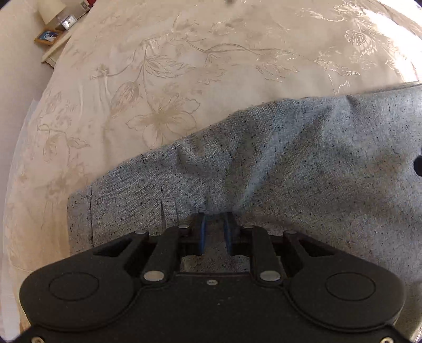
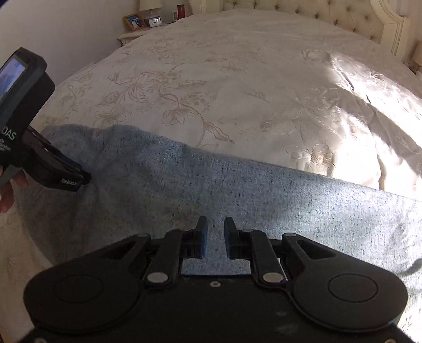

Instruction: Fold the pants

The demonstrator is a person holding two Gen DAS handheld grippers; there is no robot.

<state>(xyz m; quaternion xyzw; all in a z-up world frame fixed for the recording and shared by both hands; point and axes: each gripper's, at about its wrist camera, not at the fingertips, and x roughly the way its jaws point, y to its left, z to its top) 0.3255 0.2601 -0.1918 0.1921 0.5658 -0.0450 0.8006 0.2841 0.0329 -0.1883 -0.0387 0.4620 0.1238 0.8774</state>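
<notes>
Your left gripper [image 1: 215,217] pinches a bunched fold of the grey pants [image 1: 303,168] on the bedspread [image 1: 158,79]. Your right gripper [image 2: 215,224] hangs slightly parted above the cloth, gripping nothing

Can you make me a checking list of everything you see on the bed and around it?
Surface: bed with cream flowered bedspread, sunlit at the right.
Job's things: grey speckled pants lying across the near edge, wrinkled.
Clutter: nothing seen.
Grippers: left gripper pinches puckered pants fabric beside a belt loop; right gripper is over the pants, jaws apart, cloth flat between them.
Cables: nothing seen.
Surroundings: tufted headboard; nightstand with picture frame and clock.
</notes>
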